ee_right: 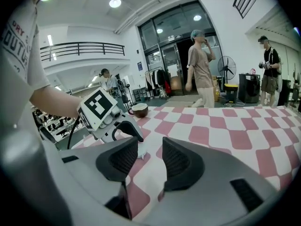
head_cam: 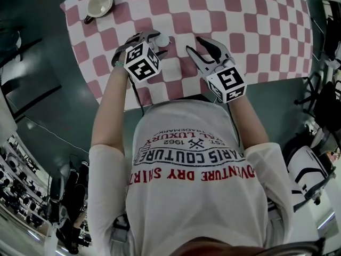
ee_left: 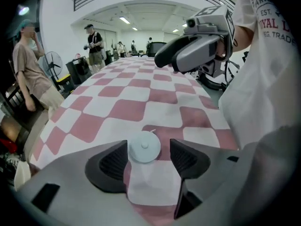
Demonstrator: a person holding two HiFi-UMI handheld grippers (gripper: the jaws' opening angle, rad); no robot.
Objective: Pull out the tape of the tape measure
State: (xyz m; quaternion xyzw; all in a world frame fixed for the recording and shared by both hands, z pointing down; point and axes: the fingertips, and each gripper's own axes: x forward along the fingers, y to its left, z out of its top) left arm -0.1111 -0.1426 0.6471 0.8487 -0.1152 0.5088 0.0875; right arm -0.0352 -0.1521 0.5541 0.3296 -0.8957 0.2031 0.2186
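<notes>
A small round white tape measure (ee_left: pixel 144 147) lies flat on the pink-and-white checked tablecloth (head_cam: pixel 256 31). It sits between the tips of my left gripper (ee_left: pixel 148 147), whose jaws stand open: the case is close to the left pad and a gap shows on the right side. No tape is seen drawn out. In the head view the tape measure (head_cam: pixel 163 40) shows at the tip of the left gripper (head_cam: pixel 160 42). My right gripper (head_cam: pixel 193 44) hovers just to its right, open, with nothing between its jaws (ee_right: pixel 149 147).
A brown-and-white cup (head_cam: pixel 99 4) stands at the table's far left corner. The near table edge runs right below both grippers, against the person's white T-shirt (head_cam: pixel 197 159). Several people, a fan (ee_right: pixel 226 67) and chairs stand beyond the table.
</notes>
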